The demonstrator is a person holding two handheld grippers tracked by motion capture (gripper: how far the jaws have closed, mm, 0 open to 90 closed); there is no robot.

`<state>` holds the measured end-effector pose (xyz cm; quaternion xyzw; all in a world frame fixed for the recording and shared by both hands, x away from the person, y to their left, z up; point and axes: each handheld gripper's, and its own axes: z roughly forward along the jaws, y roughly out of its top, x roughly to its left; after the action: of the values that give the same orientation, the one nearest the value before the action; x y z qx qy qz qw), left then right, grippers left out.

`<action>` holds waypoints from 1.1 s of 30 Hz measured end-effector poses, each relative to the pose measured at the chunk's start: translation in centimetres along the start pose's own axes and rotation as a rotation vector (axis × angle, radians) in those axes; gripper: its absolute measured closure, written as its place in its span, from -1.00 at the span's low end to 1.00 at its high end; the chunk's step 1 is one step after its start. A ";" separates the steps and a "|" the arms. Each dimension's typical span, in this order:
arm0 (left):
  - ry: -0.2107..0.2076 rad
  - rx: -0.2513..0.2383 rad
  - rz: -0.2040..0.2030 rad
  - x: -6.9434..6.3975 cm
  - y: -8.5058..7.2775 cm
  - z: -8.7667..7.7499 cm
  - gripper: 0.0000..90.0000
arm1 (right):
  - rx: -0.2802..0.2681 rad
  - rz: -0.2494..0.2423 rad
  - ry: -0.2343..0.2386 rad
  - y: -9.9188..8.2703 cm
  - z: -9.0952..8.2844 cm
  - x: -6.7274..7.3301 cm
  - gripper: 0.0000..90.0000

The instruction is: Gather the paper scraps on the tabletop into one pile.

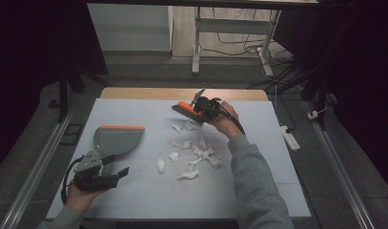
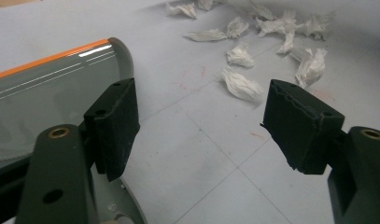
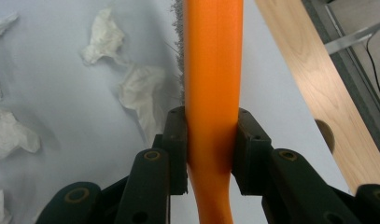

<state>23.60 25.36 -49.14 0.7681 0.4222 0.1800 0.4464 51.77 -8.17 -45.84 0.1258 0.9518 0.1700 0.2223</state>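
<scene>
The pale grey-blue worktop (image 1: 148, 191) is a matt sheet scored with faint grid lines and a few reddish scuffs, lying on a wooden top whose bare strip shows along the far edge. At the near left, the left gripper (image 1: 116, 164) sits low over the sheet with its black, foam-faced jaws spread and nothing between them. Just beyond it lies the dustpan (image 1: 116, 139), smooth grey plastic with a rounded back and an orange lip along its far side; in the left gripper view its near part is cut off behind the jaw. Right of centre, crumpled white paper scraps (image 1: 194, 160) are scattered in a loose cluster, soft and torn-edged. Past them, toward the far middle, the right gripper (image 1: 199, 106) pinches the glossy orange handle of the brush (image 1: 184, 110), which hangs just above the sheet, its grey bristles only glimpsed along one edge in the right gripper view. Farther off the floor is dark, with white table legs, trailing cables and a power strip; the room's sides are lost in shadow.
</scene>
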 end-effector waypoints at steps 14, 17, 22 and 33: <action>-0.005 -0.003 -0.010 0.1 0.0 0.0 -0.38 | 0.101 -0.248 0.149 -0.5 -3.3 4.5 0.55; -0.010 0.000 -0.010 0.1 0.0 0.1 -0.38 | 0.041 -0.221 0.115 -1.4 -4.8 4.4 0.55; -0.011 0.000 -0.009 0.1 0.1 0.3 -0.38 | -0.074 -0.077 0.105 -2.7 -6.2 2.9 0.55; -0.013 0.002 -0.013 0.3 0.1 0.4 -0.38 | -0.197 0.166 0.169 -4.4 -7.0 1.7 0.55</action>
<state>24.06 25.36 -49.27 0.7671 0.4244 0.1716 0.4494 46.30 -13.57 -42.22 0.1670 0.9322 0.2901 0.1378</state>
